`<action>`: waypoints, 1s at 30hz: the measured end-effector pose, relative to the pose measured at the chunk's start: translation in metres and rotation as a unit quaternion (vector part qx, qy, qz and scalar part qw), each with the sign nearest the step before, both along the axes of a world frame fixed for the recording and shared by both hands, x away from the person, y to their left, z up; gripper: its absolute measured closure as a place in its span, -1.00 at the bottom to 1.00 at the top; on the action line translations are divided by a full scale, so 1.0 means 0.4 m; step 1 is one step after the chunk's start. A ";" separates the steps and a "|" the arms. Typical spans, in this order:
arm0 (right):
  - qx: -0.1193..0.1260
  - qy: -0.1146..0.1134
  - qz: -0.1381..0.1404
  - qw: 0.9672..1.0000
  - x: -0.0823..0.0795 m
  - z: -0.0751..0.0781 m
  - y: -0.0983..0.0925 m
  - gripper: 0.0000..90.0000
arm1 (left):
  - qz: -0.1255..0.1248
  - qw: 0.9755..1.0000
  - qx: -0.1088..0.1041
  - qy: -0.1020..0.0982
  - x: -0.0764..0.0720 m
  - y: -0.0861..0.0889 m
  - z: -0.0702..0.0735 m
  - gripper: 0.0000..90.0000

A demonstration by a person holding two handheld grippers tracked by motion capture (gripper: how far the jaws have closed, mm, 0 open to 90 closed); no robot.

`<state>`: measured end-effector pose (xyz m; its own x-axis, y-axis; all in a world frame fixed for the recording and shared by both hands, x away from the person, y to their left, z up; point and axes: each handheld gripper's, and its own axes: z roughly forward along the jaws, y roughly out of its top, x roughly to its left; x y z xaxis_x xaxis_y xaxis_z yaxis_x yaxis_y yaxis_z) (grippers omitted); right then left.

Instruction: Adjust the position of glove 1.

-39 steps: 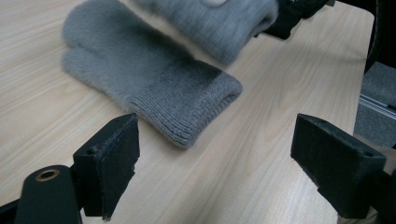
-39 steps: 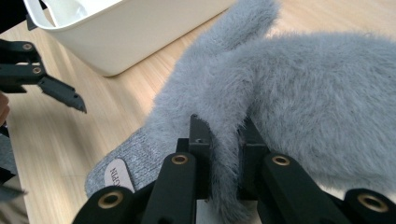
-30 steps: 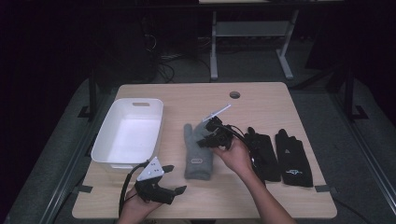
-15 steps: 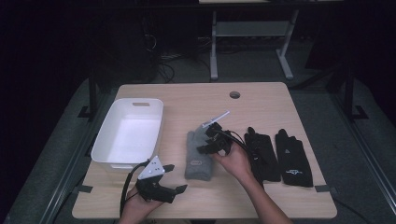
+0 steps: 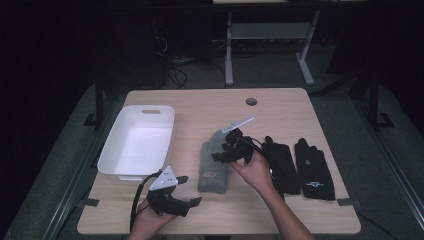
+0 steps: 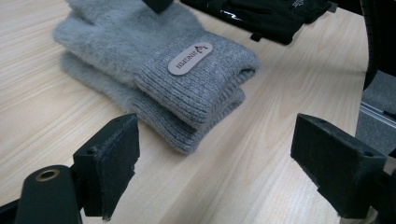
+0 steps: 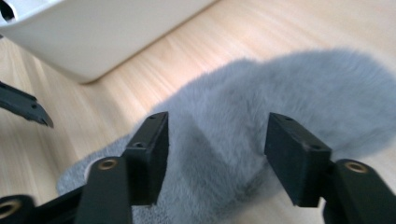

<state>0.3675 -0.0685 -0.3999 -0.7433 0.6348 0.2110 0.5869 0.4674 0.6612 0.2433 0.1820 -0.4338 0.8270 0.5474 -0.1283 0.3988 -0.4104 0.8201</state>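
Right gripper: jaws just been opening, now spread over grey gloves, nothing pinched.
Left gripper: spread, gloves at its 1 o'clock.
Bin: 9 o'clock of gloves.

Two fuzzy grey gloves lie flat on the table, one stacked on the other. Fingers point to twelve o'clock, ribbed cuffs to six. The top cuff has a small oval label.

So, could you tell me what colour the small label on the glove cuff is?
The label is pale beige with dark lettering, clearest in the left gripper view.
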 end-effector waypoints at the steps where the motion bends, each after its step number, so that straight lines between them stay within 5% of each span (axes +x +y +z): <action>1: -0.001 -0.009 0.000 1.000 -0.003 0.006 0.000 0.06 | 0.000 1.000 -0.001 0.001 0.000 0.000 0.001 -0.67; 3: 0.002 -0.014 0.005 1.000 -0.006 0.008 -0.001 0.34 | 0.002 1.000 -0.002 0.002 0.000 -0.001 0.001 -0.67; 6: -0.011 -0.001 0.012 1.000 -0.002 -0.007 0.005 0.51 | 0.004 1.000 0.000 0.003 0.004 0.000 0.002 -0.67; 11: -0.038 0.004 0.016 0.999 0.005 -0.045 0.014 0.56 | 0.006 1.000 0.002 0.008 0.011 -0.003 -0.002 -0.66; 16: -0.031 0.013 0.014 0.999 0.010 -0.059 0.005 0.42 | 0.008 1.000 0.000 0.020 0.020 -0.013 -0.004 -0.66; 21: -0.020 0.017 0.003 1.000 0.017 -0.053 -0.016 -0.02 | 0.011 1.000 0.000 0.028 0.028 -0.025 0.000 -0.66; 30: 0.016 0.016 -0.008 1.000 0.032 -0.033 -0.065 -0.31 | 0.019 0.998 -0.011 0.052 0.046 -0.043 0.012 -0.66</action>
